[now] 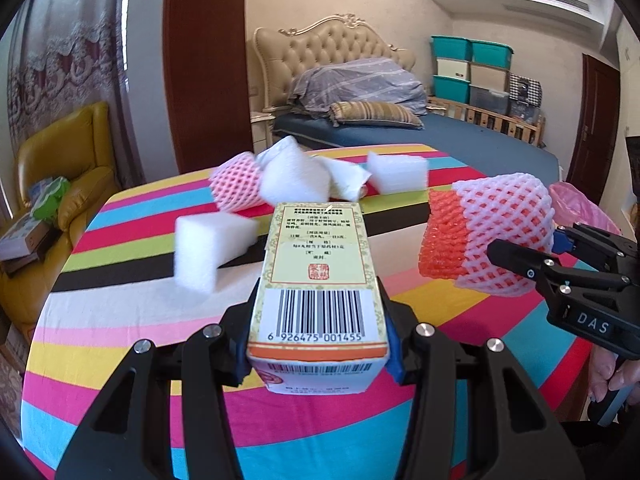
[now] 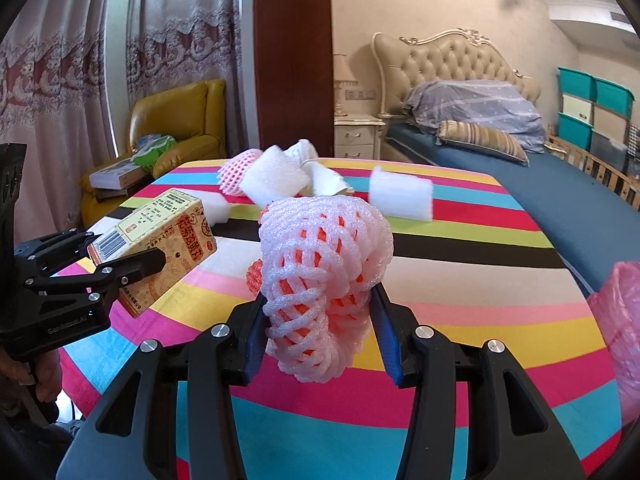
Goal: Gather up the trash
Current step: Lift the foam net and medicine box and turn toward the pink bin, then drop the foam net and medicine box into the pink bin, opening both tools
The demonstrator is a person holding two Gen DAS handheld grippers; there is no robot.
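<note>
Trash is in both grippers, held above the striped worktop [image 1: 120, 308]. The left gripper [image 1: 318, 344] has its fingers clamped on a yellow medicine carton [image 1: 320, 272], barcode face up, the blue pads pressing its two long sides; the carton's flaps are closed, so what is inside cannot be told. The right gripper [image 2: 320, 320] has its fingers clamped on a pink foam fruit net [image 2: 320, 276] with an orange net tucked inside it, the orange showing through the mesh and sticking out at one end in the left wrist view.

Farther back on the worktop lie loose pieces: a white foam block [image 1: 208, 252] near the carton, another white foam block [image 1: 398, 172] toward the far edge, a second pink net [image 1: 236, 188], and between them a heap of white foam and crumpled paper [image 1: 296, 180].

At the right edge of the worktop a pink plastic bag [image 2: 620, 328] shows only partly; its mouth and contents are out of view.

Behind stand a bed [image 1: 460, 140] with a quilt and a striped pillow, teal-lidded storage bins [image 1: 472, 68] stacked against the wall, and a yellow armchair [image 1: 68, 160] holding boxes and packets.
</note>
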